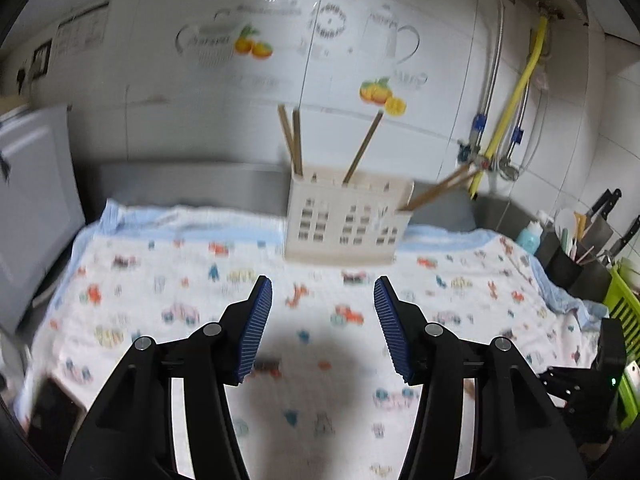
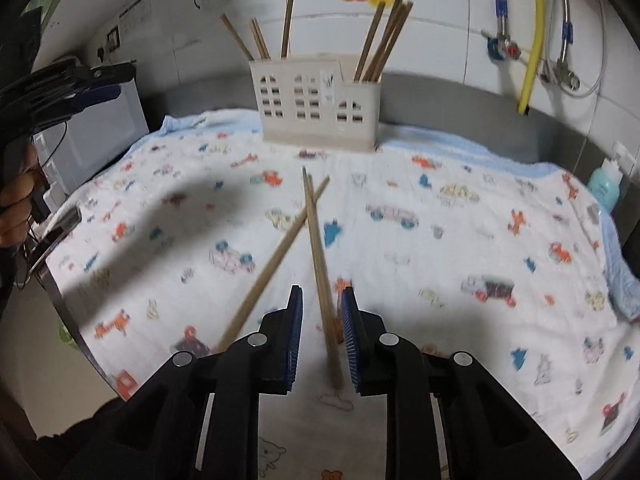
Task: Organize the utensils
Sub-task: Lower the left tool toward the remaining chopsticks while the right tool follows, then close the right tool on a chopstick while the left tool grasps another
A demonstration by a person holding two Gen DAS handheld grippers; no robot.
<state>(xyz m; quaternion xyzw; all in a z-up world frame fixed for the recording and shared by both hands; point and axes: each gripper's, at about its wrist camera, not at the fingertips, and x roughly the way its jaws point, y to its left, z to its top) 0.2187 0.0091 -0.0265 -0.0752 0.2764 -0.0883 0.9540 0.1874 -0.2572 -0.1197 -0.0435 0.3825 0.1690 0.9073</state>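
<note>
Where the printed cloth [image 2: 400,240] covers the bench, two loose chopsticks [image 2: 316,248] lie crossed near its middle, well in front of the holder. One runs straight back between the jaws of the right gripper [image 2: 320,336]; the other slants off to the left, its near end passing behind the left finger. The right jaws stand narrow, with a gap showing on either side of the stick between them; whether the pads press on it cannot be told.

The cream chopstick holder [image 2: 316,108], pierced with window-shaped holes, stands upright at the far edge of the cloth. Stored chopsticks [image 2: 382,40] lean out of its compartments in several bunches.

The left gripper [image 1: 323,320] hovers over bare cloth, jaws wide apart with nothing between them. In the right wrist view a hand [image 2: 14,208] holds it at the left edge.

Behind: tiled wall [image 1: 328,80], yellow hose [image 1: 516,92], knife block [image 1: 580,248] at right.
</note>
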